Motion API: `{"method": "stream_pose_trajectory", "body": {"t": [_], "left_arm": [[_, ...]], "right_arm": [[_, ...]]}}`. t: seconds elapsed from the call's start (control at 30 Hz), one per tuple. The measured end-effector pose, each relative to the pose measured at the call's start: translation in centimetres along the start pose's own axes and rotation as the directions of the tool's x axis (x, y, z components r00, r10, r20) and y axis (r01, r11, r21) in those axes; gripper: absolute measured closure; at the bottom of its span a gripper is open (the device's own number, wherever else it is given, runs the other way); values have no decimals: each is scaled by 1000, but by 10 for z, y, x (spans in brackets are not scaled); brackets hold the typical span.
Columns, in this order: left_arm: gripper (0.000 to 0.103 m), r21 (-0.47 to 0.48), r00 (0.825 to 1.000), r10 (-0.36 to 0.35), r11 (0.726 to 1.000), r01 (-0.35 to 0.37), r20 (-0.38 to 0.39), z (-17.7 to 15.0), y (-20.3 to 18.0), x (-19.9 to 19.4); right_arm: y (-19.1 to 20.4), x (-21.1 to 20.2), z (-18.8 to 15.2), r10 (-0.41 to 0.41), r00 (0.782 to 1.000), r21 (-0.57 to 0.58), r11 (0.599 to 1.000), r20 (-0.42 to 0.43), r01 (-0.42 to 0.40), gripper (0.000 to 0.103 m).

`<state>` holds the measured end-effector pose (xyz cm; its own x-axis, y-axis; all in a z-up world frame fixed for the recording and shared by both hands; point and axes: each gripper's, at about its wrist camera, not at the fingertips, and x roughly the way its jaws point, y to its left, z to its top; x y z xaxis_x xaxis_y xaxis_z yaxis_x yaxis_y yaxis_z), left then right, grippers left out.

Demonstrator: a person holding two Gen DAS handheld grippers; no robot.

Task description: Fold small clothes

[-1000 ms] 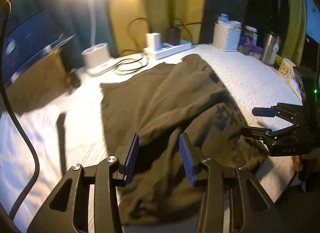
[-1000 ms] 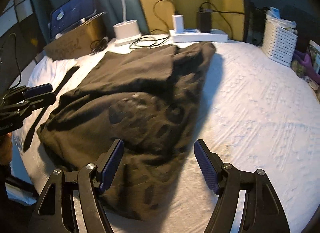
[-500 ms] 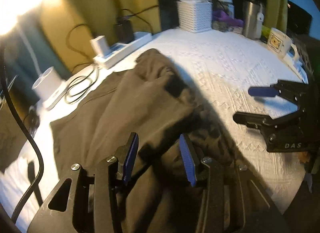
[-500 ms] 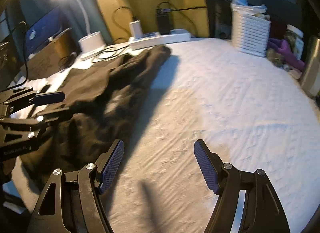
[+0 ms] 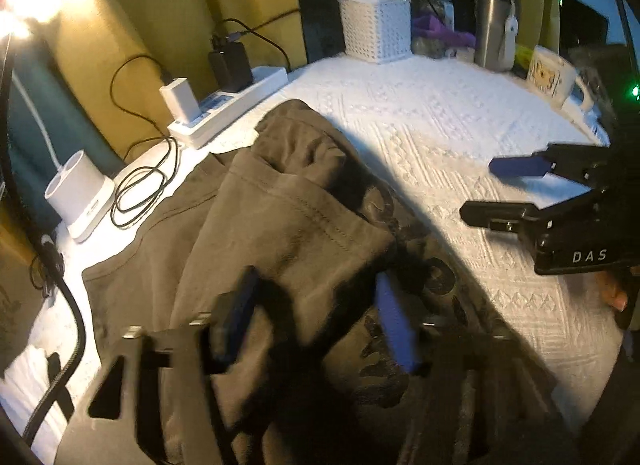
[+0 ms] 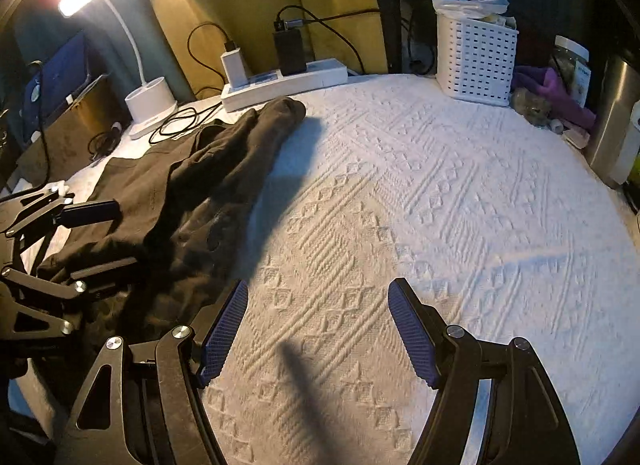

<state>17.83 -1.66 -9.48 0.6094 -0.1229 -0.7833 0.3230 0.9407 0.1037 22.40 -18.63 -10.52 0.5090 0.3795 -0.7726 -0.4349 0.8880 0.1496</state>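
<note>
A dark brown garment [image 5: 280,225] with a black print lies crumpled on the white textured cloth [image 5: 440,117]. It also shows in the right wrist view [image 6: 192,185] at the left. My left gripper [image 5: 316,321] is open, low over the garment's near part, blurred. It also shows in the right wrist view [image 6: 96,237] at the left edge. My right gripper [image 6: 316,329] is open and empty above bare white cloth [image 6: 440,205], right of the garment. It also shows in the left wrist view [image 5: 504,189] at the right.
At the back stand a white power strip with chargers [image 6: 284,81], a white lamp base [image 6: 152,105] with loose cable, a white basket [image 6: 476,61], a steel flask [image 5: 494,37] and a mug [image 5: 550,77]. A cardboard box [image 6: 68,125] sits far left.
Both grippers have swung rightwards. The right one left the garment and now hangs over bare cloth. The left one has dropped closer to the garment and opened wider.
</note>
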Motion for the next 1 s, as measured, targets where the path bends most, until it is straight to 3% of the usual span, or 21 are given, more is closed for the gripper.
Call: {"method": "stream_pose_trajectory", "body": {"t": [0.07, 0.1, 0.17, 0.2, 0.6, 1.0], "left_arm": [[73, -24, 1000, 8, 1000, -7, 17, -2, 9, -3], [86, -35, 1000, 9, 999, -8, 18, -2, 14, -3], [91, -81, 999, 12, 997, -9, 33, -6, 27, -6], [99, -96, 999, 12, 995, -8, 39, -7, 33, -7], [99, -313, 987, 93, 948, -49, 128, -27, 126, -39], [99, -405, 985, 120, 912, -61, 120, -44, 180, -13]], "right_arm": [[5, -2, 2, 3, 1000, -8, 1000, 18, -2, 29], [5, -2, 2, 3, 1000, -8, 1000, 18, -2, 29], [15, -4, 7, 4, 999, -21, 1000, 36, -3, 29], [18, -5, 8, 2, 999, -25, 1000, 41, -1, 29], [61, 6, 18, -2, 1000, -103, 995, 21, 4, 29], [86, 26, 27, -22, 999, -142, 990, -25, 18, 29]]}}
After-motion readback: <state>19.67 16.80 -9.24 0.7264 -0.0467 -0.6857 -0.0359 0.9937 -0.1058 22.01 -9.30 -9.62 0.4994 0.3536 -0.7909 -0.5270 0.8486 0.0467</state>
